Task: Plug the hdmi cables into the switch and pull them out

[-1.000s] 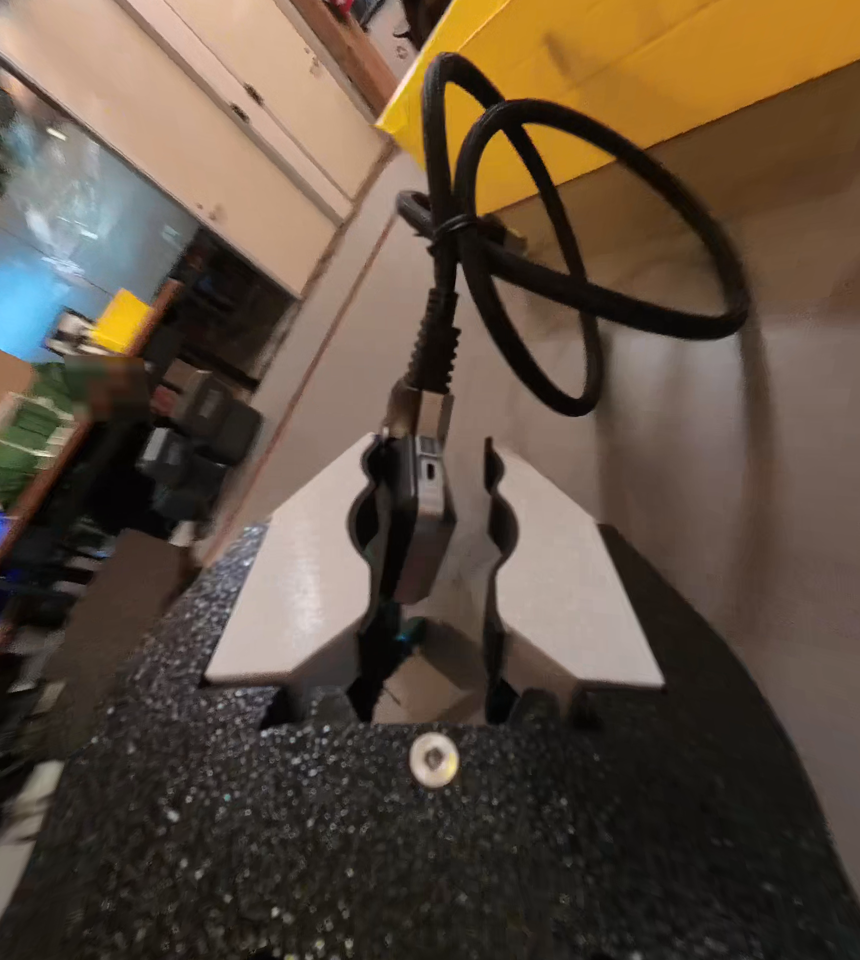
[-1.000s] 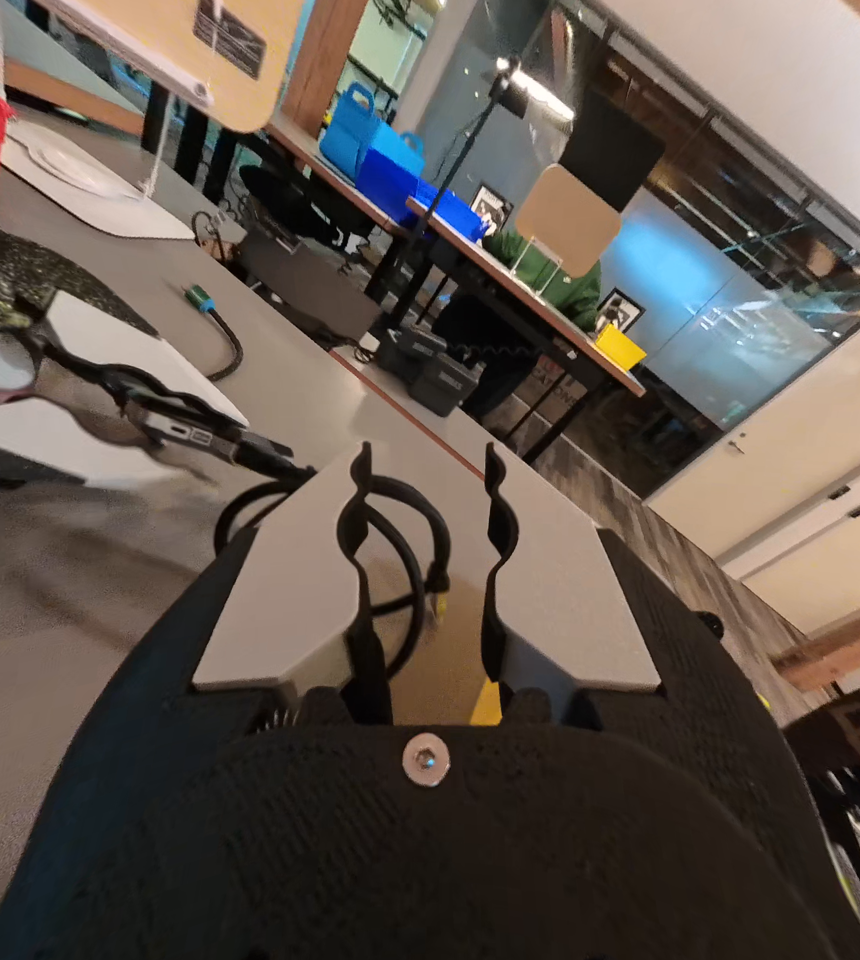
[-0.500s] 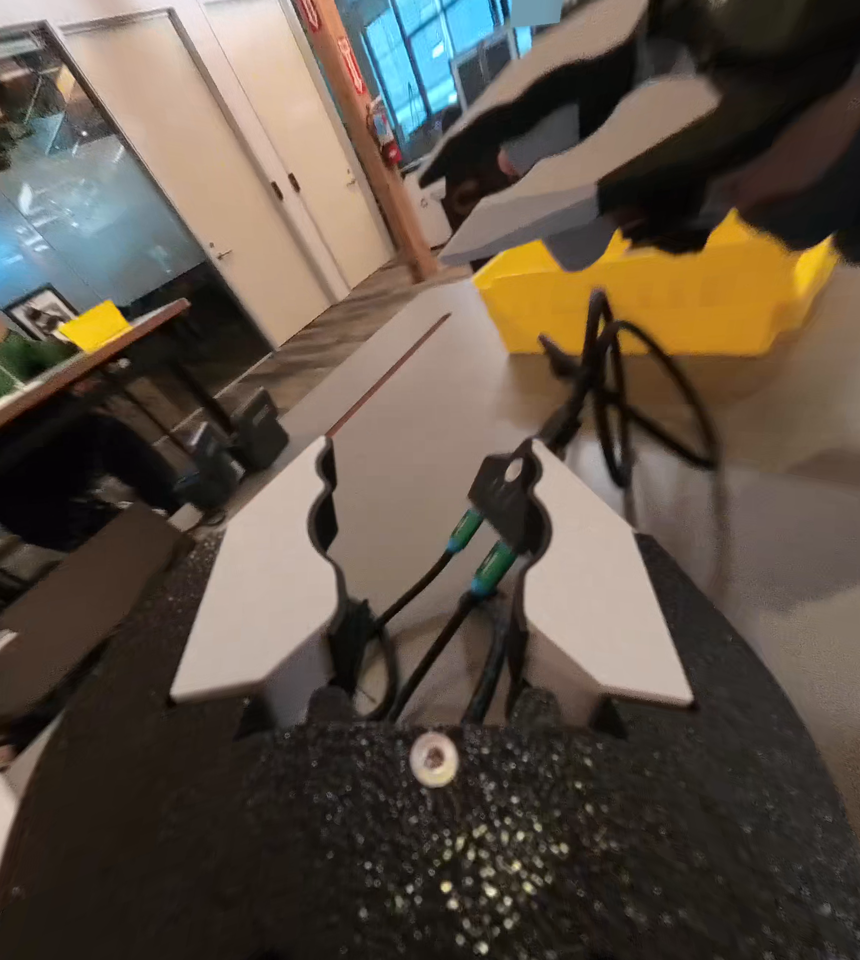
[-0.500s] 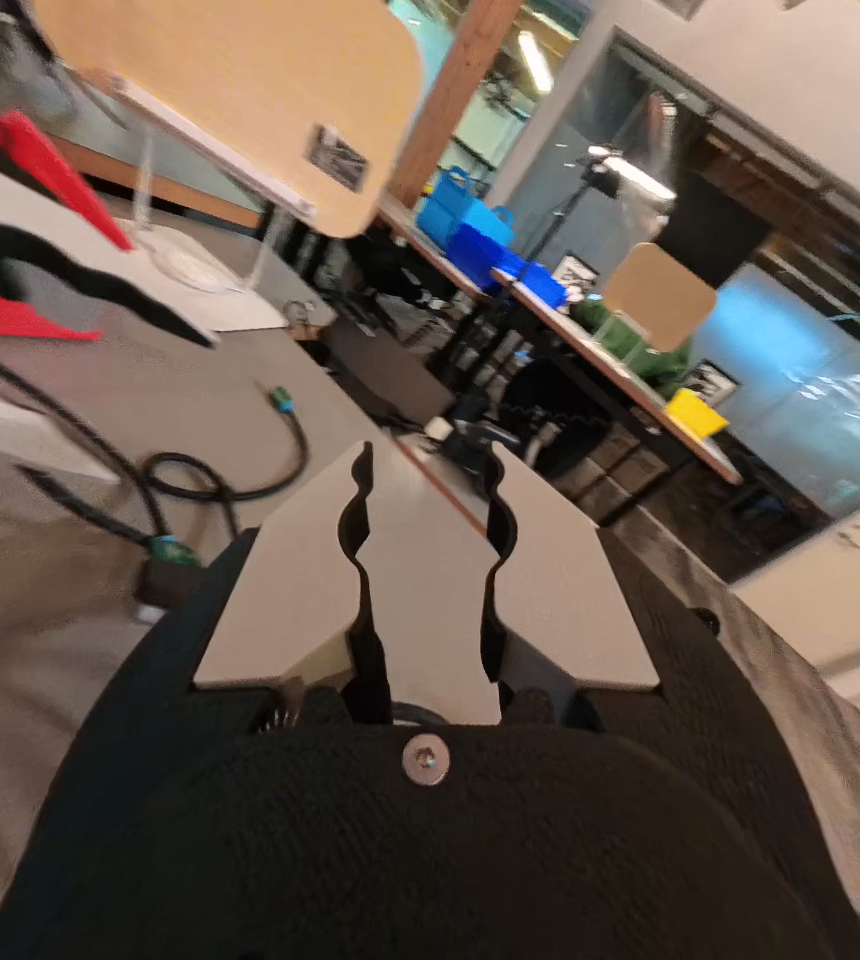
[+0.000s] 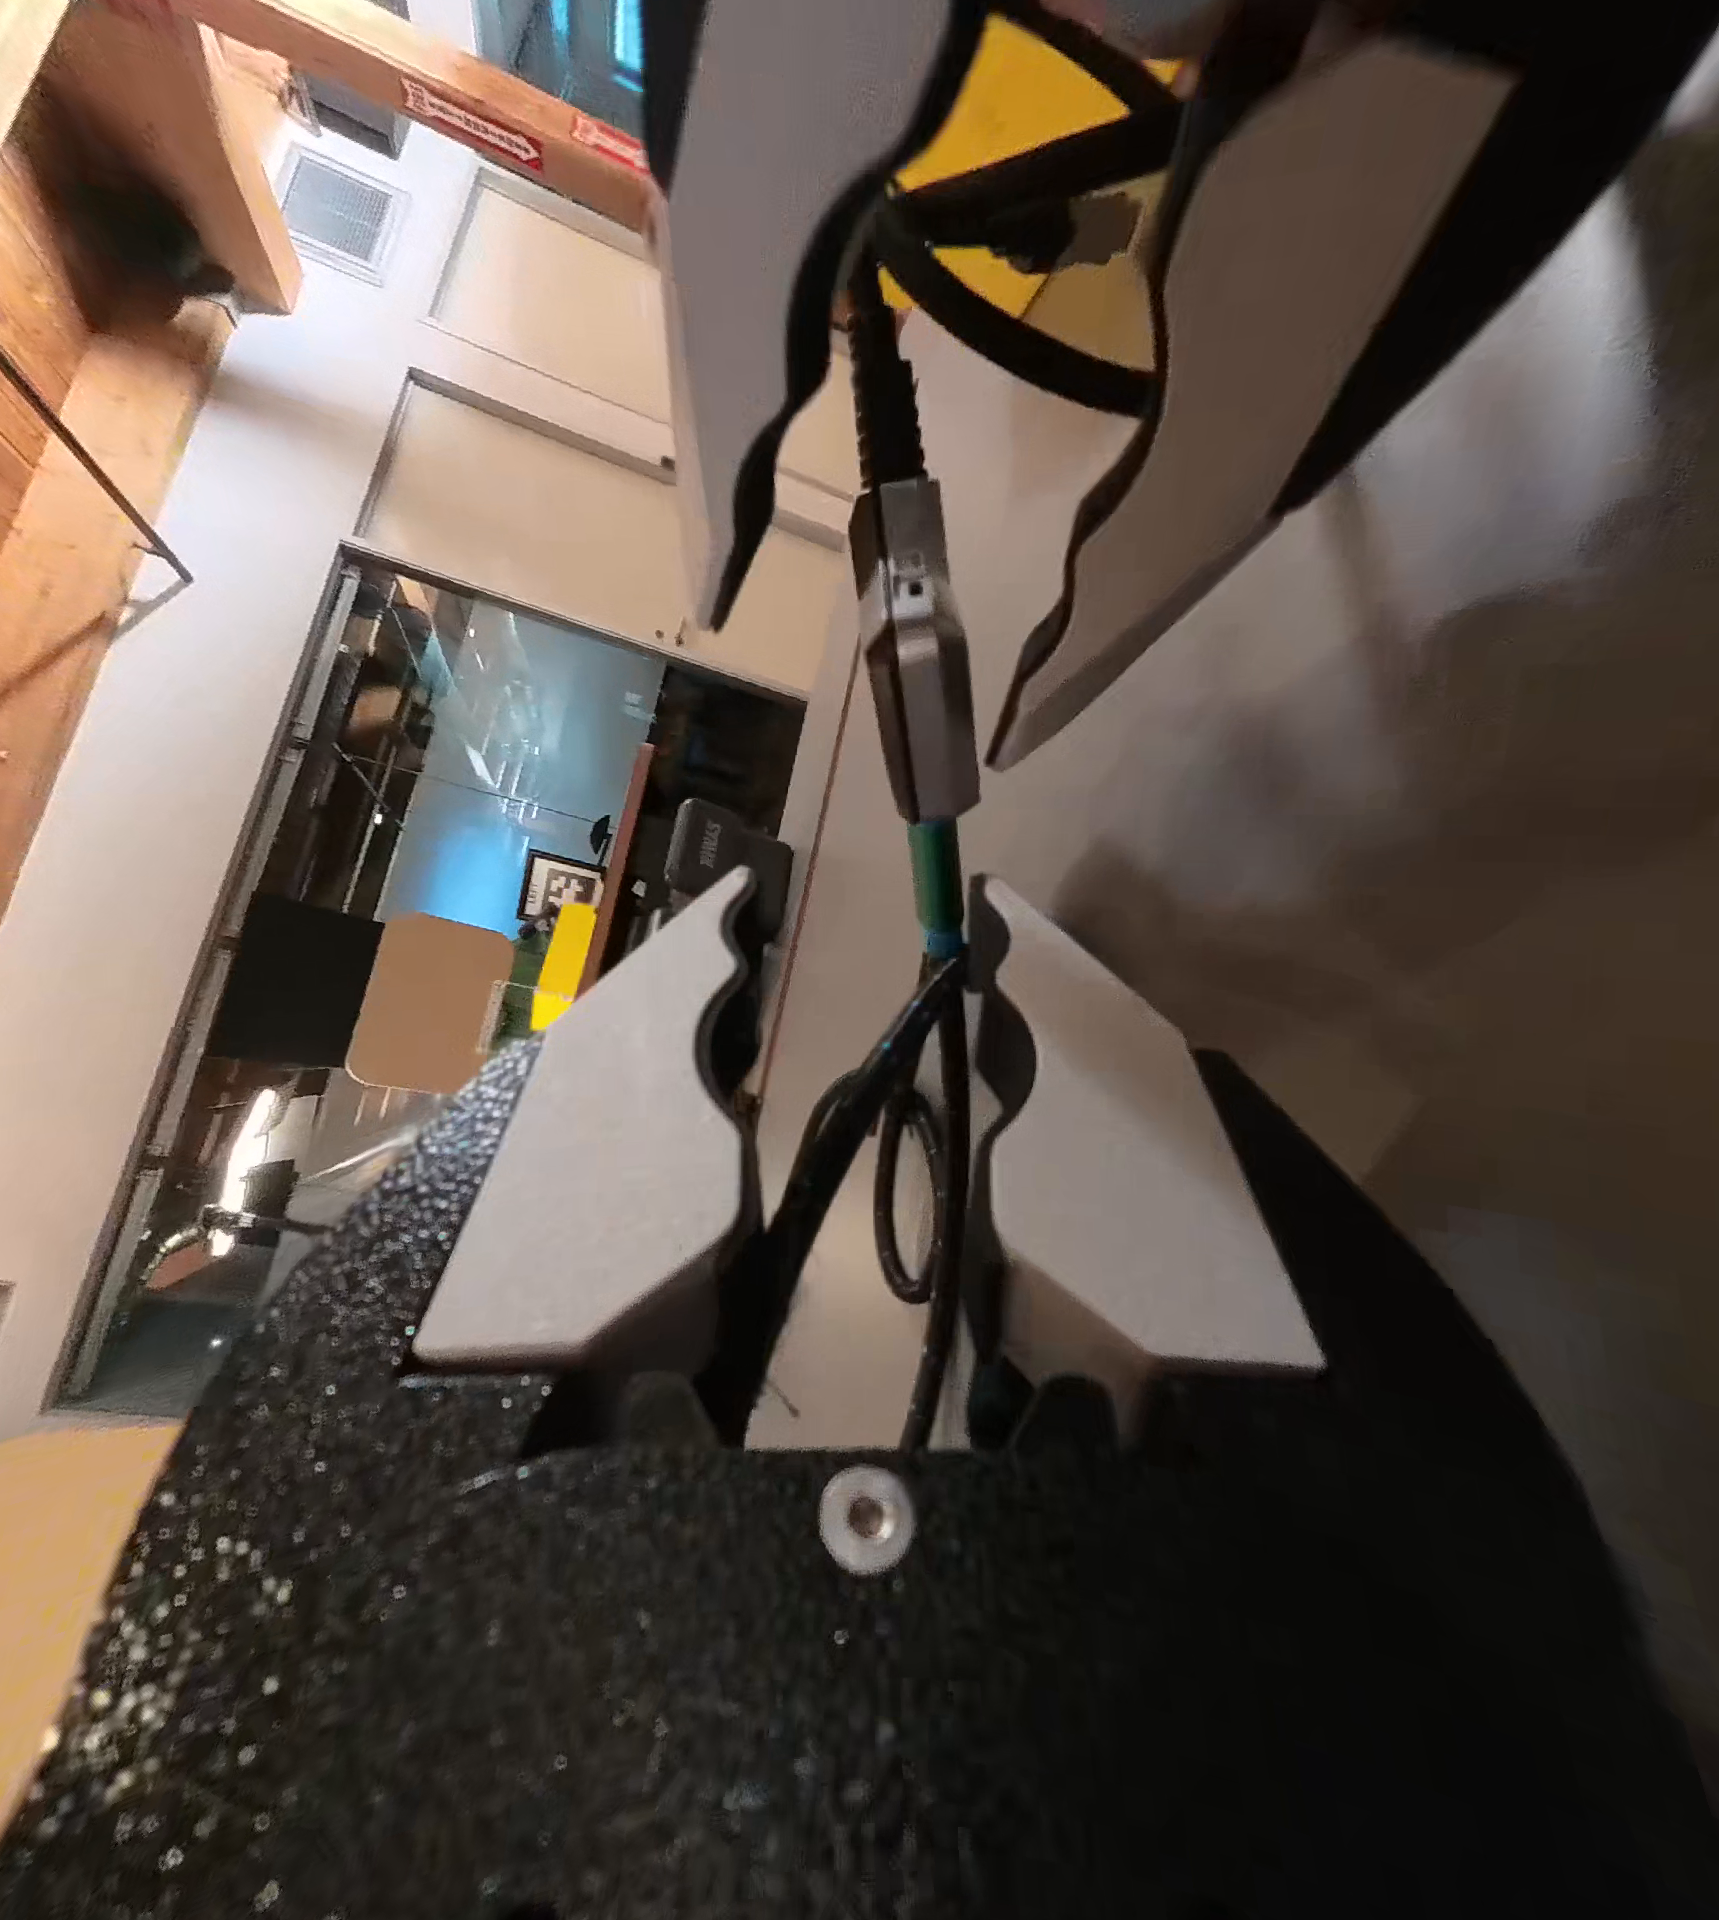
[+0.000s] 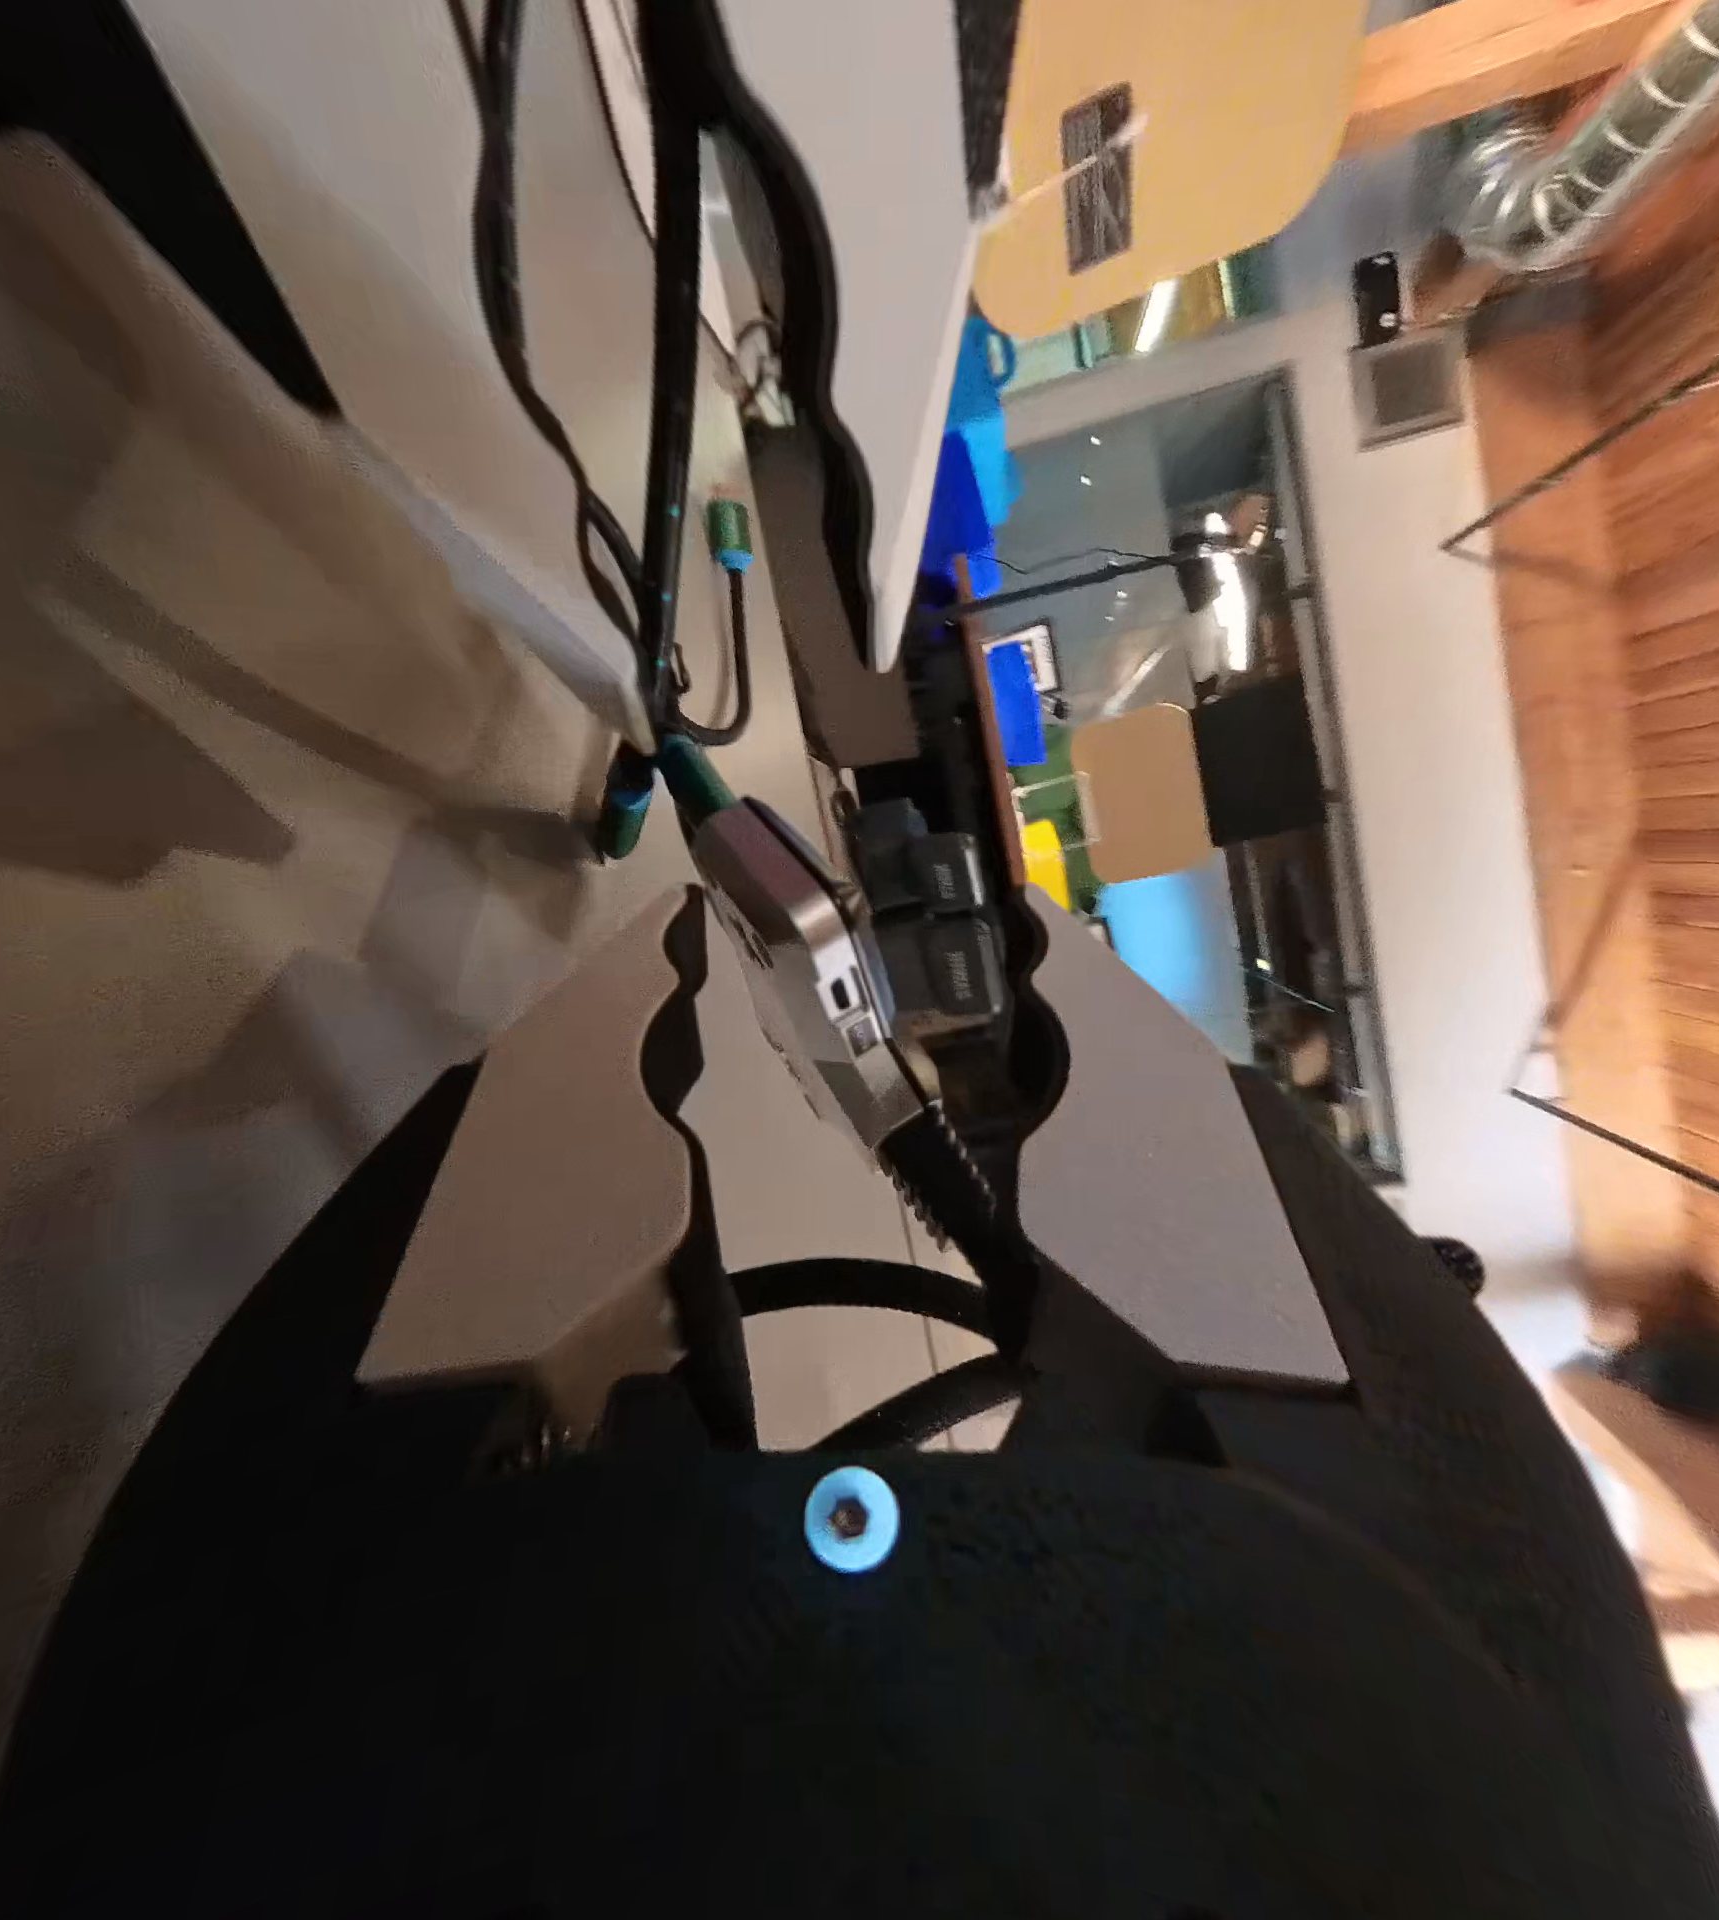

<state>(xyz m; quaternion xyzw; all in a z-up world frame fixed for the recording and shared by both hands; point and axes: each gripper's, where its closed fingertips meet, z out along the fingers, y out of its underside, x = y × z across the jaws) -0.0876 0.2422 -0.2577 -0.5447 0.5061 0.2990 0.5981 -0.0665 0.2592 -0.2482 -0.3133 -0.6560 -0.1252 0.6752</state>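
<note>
Remaining plugged: green-tipped cable [image 5: 938,883] at switch's [image 5: 912,665] 6 o'clock end; left gripper [image 5: 860,904] and right gripper [image 6: 860,914] both wide, gripping nothing.

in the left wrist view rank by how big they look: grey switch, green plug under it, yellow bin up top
1. yellow bin, though it is farther off and partly hidden
2. grey switch
3. green plug

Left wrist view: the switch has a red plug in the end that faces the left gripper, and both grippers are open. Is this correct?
Only the colour is wrong: the plug is green, not red, as the left wrist view shows. It sits in the end of the switch that faces the left gripper, and it and the right gripper are both open.
</note>
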